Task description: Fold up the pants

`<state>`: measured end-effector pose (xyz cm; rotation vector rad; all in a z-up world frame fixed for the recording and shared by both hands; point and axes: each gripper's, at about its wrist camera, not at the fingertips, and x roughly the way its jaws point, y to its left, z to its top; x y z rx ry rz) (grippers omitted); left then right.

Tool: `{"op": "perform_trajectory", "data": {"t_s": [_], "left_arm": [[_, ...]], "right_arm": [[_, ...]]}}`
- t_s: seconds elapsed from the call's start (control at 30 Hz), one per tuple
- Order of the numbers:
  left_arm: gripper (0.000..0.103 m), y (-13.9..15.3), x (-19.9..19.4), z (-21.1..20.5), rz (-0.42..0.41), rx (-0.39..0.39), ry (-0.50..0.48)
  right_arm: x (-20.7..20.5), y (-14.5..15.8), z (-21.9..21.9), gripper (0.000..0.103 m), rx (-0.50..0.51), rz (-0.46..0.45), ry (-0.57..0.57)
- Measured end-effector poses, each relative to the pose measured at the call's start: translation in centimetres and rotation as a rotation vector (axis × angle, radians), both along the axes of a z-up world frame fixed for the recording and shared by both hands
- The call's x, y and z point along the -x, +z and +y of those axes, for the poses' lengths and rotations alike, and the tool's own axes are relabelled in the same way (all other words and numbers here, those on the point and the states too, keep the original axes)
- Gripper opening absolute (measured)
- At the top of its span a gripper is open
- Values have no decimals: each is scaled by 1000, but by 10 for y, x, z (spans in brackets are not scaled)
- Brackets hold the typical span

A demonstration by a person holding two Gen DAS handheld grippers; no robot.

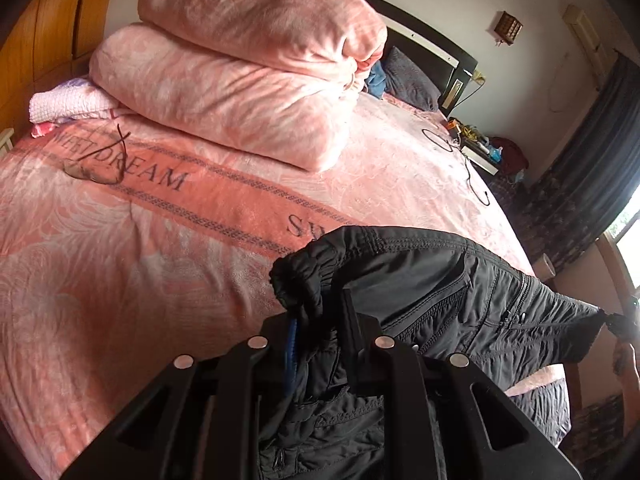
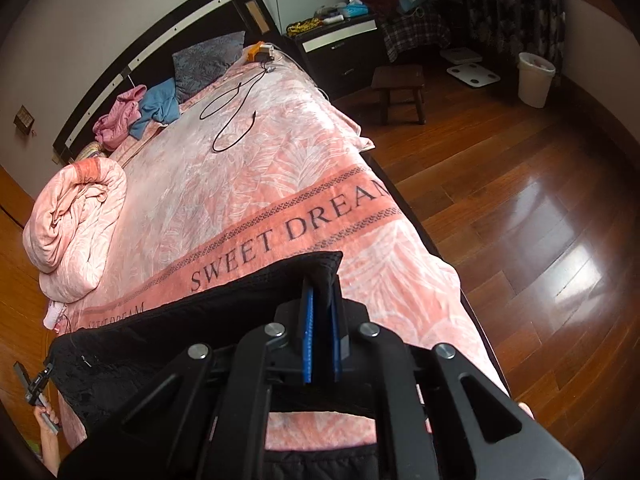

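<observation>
Pants (image 1: 472, 304) hang stretched above the pink bed (image 1: 140, 264) — left gripper (image 1: 320, 312) clamped on one waistband corner, right gripper (image 2: 322, 312) pinching the other — likely to pull the fabric flat for folding.

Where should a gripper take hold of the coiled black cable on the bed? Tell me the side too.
Grip the black cable at its free end nearest the foot of the bed, coming straight down from above. It lies flat and loose on the pink bedspread, clear of the pillow, so only a top pinch gets under it.
</observation>
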<state>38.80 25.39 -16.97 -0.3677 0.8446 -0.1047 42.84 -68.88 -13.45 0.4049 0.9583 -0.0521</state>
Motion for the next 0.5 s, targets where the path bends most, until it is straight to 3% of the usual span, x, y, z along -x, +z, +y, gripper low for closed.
{"op": "perform_trajectory", "data": {"t_s": [0.2,0.5], "left_arm": [[18,14,52,-1,-42,8,-4],[19,-1,126,2,-16,-27,-22]], "right_arm": [[96,-4,-8,6,-44,-51,-85],[202,-28,-4,7,-32,-62,-178]]}}
